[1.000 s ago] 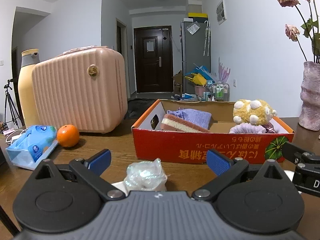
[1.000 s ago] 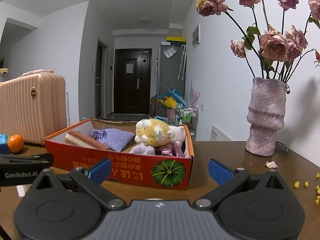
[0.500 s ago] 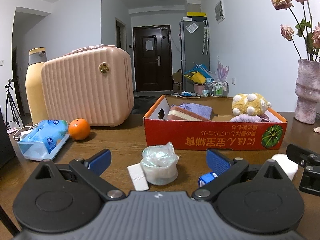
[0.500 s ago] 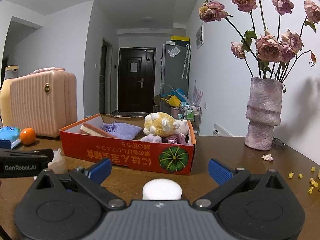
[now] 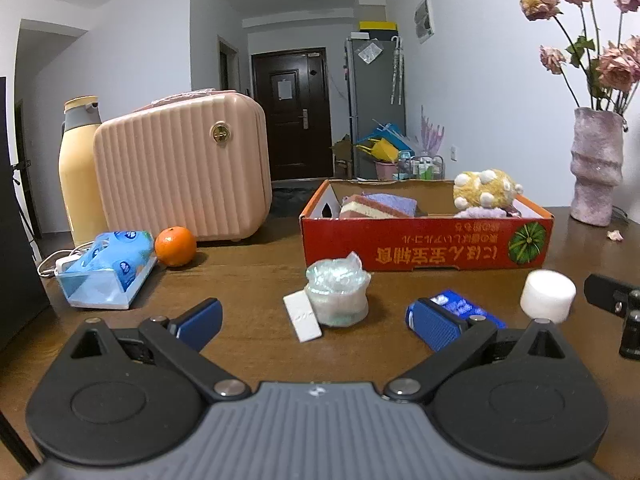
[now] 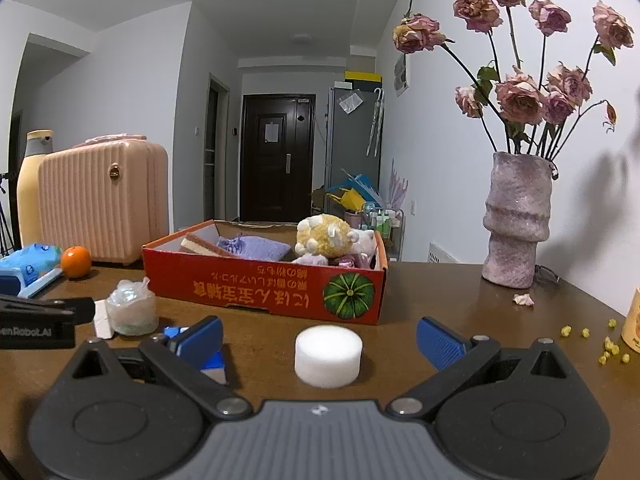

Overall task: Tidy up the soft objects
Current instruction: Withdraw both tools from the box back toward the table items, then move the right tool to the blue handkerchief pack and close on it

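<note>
1. Two blue-padded fingers of the left gripper [image 5: 316, 318] stand spread wide with nothing between them, low over the brown table [image 5: 248, 280], as the left wrist view shows. Just ahead of the gap sits a plastic-wrapped bundle [image 5: 337, 296] with a white slip [image 5: 302, 317] lying against its left side. A small blue packet [image 5: 460, 307] lies partly behind the right finger, and a white foam cylinder [image 5: 547, 296] stands further right. Behind them is the red cardboard box [image 5: 424, 246], holding a yellow plush toy [image 5: 486, 194] at its right end and a purple cloth [image 5: 394, 203] beside a striped sponge cake piece [image 5: 360, 209] at its left end. At left an orange [image 5: 175, 246] touches a blue tissue pack [image 5: 108, 268], in front of a pink case [image 5: 180, 168] and a cream flask [image 5: 80, 172]. A pink vase [image 5: 596, 172] of dried roses stands far right. Part of the right gripper shows at the right edge.

2. From the right wrist view, the right gripper [image 6: 320, 338] is likewise spread and empty. The white foam cylinder [image 6: 328, 355] stands on the table between its fingers, not touching either. The blue packet [image 6: 212, 360] lies by the left finger, the wrapped bundle [image 6: 131, 312] further left. The red box [image 6: 264, 288] lies just beyond, the plush toy [image 6: 326, 236] inside, the vase [image 6: 516, 220] to its right. Yellow crumbs [image 6: 608, 344] dot the table at far right.
</note>
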### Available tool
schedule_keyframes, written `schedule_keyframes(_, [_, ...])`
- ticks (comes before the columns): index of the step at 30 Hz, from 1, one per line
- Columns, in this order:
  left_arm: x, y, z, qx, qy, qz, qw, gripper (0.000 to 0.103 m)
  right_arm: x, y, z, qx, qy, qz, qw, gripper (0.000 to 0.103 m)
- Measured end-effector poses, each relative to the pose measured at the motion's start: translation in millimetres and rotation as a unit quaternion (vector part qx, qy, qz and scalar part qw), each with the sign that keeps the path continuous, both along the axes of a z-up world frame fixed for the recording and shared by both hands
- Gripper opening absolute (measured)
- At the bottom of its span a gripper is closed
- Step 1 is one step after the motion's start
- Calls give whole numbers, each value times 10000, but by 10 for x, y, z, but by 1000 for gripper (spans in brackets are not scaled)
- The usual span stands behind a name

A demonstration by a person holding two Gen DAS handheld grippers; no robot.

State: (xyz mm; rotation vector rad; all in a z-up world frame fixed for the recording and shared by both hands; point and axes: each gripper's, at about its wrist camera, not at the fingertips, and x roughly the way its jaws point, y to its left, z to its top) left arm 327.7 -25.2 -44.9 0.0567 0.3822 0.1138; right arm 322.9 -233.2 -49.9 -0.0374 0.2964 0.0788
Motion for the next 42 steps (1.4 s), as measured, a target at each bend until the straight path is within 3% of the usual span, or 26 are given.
schedule_keyframes(17, [-393,278,-22,-4,130,-157,9998,103,-396,-56,-29,227,31,75,9997,103])
schedule_keyframes(30, [-347,299,-39,10,179,-253,9995,103,-273,74,-94,152,329,345,9987,103])
schedule_keyframes(42, [-233,557,-49,12,213,-68,9997,103,104,537,-166,-40,631,611,9961,103])
